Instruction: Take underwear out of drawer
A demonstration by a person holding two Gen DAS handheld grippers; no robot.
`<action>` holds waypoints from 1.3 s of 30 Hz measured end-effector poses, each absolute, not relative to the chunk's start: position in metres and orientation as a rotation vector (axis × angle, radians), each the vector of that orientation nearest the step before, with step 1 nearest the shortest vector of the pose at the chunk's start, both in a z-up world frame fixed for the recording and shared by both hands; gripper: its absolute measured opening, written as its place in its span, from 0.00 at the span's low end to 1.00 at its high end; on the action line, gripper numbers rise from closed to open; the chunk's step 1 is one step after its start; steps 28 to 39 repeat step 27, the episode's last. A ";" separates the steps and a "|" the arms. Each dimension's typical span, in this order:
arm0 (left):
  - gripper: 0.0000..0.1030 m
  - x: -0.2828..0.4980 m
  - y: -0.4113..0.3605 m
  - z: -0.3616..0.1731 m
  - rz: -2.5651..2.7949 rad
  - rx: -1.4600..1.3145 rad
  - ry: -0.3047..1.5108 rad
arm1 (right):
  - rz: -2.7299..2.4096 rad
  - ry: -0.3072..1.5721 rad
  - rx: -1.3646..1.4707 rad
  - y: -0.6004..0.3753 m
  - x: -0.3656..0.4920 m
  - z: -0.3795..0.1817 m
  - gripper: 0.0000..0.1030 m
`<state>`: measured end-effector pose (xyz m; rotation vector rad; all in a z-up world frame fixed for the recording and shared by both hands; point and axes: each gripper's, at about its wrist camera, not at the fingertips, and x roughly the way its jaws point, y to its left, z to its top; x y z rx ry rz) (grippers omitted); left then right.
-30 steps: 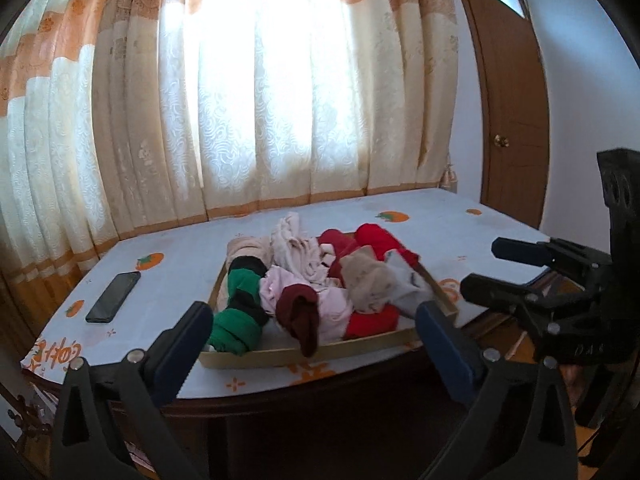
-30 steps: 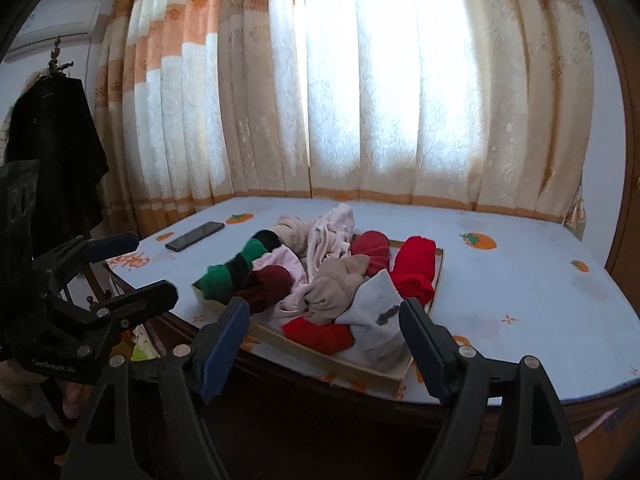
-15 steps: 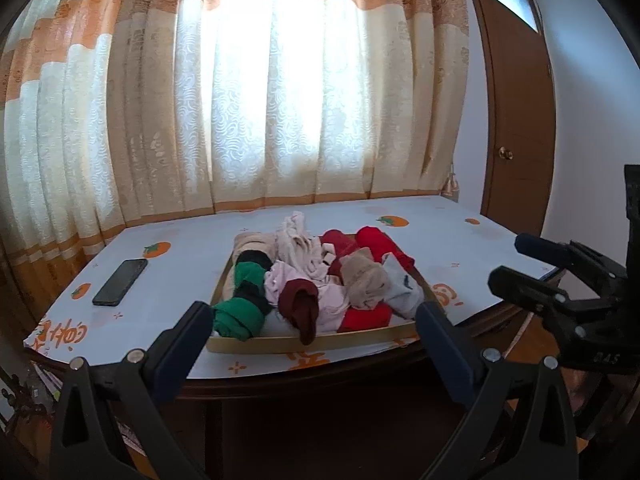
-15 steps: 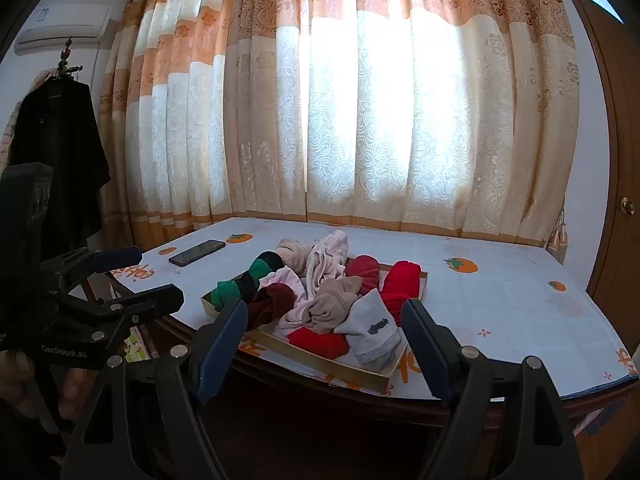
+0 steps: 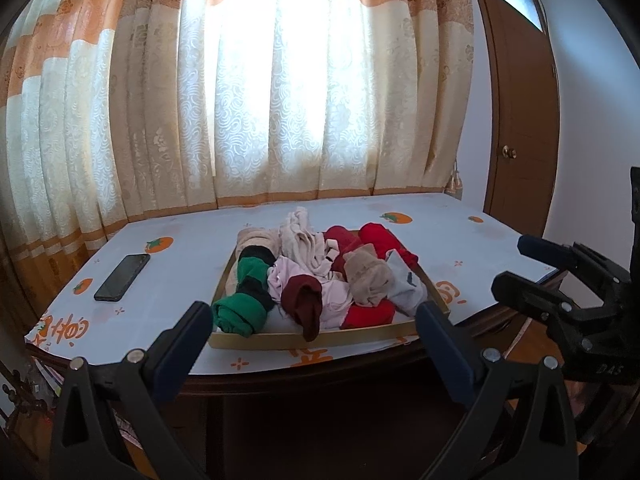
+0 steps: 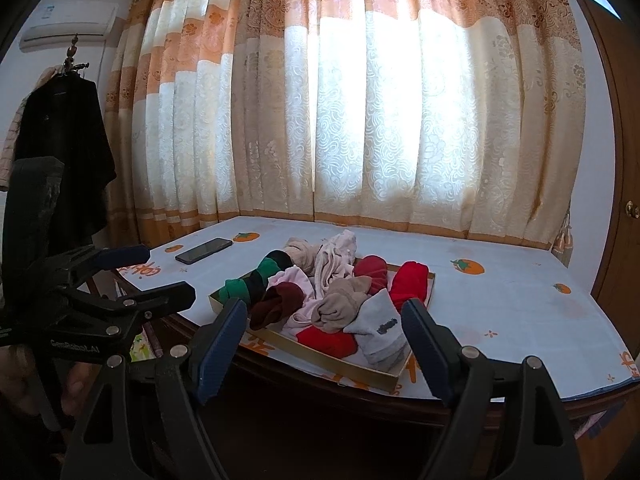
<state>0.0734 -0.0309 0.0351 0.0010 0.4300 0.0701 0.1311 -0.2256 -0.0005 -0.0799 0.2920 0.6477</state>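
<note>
A shallow wooden drawer [image 5: 320,339] [image 6: 320,354] lies on the table near its front edge. It holds a heap of rolled underwear: a green-and-black piece [image 5: 248,300] [image 6: 256,280], a maroon one [image 5: 304,300], pink, beige, grey [image 6: 380,328] and red [image 6: 412,284] ones. My left gripper [image 5: 313,314] [image 6: 164,274] is open and empty, short of the table edge. To its right, my right gripper [image 6: 325,308] [image 5: 520,264] hangs open in the same way, touching nothing.
A black phone [image 5: 122,276] [image 6: 204,250] lies on the patterned tablecloth [image 5: 460,240], left of the drawer. Curtains close off the far side. A brown door [image 5: 520,120] stands at the right, and a dark coat [image 6: 60,160] hangs at the left. A hand [image 6: 16,380] holds the left gripper.
Both views have drawn back a little from the table and sit more level, so the drawer looks smaller. Both grippers' jaws stay as wide as before, and the clothes have not moved.
</note>
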 end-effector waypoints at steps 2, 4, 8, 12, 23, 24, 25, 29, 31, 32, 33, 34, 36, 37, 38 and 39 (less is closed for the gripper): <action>1.00 0.073 -0.031 0.035 0.068 -0.001 0.432 | 0.652 0.290 -0.079 -0.225 0.130 -0.001 0.79; 1.00 0.073 -0.031 0.035 0.065 -0.003 0.432 | 0.652 0.289 -0.079 -0.225 0.130 -0.001 0.79; 1.00 0.071 -0.028 0.035 0.065 -0.012 0.430 | 0.651 0.287 -0.076 -0.224 0.130 -0.001 0.79; 1.00 0.072 -0.027 0.034 0.069 -0.018 0.432 | 0.652 0.292 -0.075 -0.224 0.131 -0.002 0.79; 1.00 0.072 -0.030 0.029 0.063 0.003 0.424 | 0.659 0.307 -0.070 -0.224 0.131 -0.009 0.79; 1.00 0.072 -0.030 0.029 0.061 0.006 0.425 | 0.660 0.307 -0.070 -0.224 0.130 -0.010 0.79; 1.00 0.073 -0.030 0.029 0.063 0.007 0.424 | 0.659 0.307 -0.071 -0.224 0.130 -0.010 0.79; 1.00 0.073 -0.031 0.029 0.062 0.004 0.427 | 0.659 0.308 -0.070 -0.224 0.130 -0.010 0.79; 1.00 0.073 -0.031 0.029 0.062 0.004 0.427 | 0.659 0.308 -0.070 -0.224 0.130 -0.010 0.79; 1.00 0.073 -0.031 0.029 0.062 0.004 0.427 | 0.659 0.308 -0.070 -0.224 0.130 -0.010 0.79; 1.00 0.073 -0.031 0.029 0.062 0.004 0.427 | 0.659 0.308 -0.070 -0.224 0.130 -0.010 0.79; 1.00 0.073 -0.031 0.029 0.062 0.004 0.427 | 0.659 0.308 -0.070 -0.224 0.130 -0.010 0.79; 1.00 0.073 -0.031 0.029 0.062 0.004 0.427 | 0.659 0.308 -0.070 -0.224 0.130 -0.010 0.79; 1.00 0.073 -0.031 0.029 0.062 0.004 0.427 | 0.659 0.308 -0.070 -0.224 0.130 -0.010 0.79; 1.00 0.073 -0.031 0.029 0.062 0.004 0.427 | 0.659 0.308 -0.070 -0.224 0.130 -0.010 0.79; 1.00 0.073 -0.031 0.029 0.062 0.004 0.427 | 0.659 0.308 -0.070 -0.224 0.130 -0.010 0.79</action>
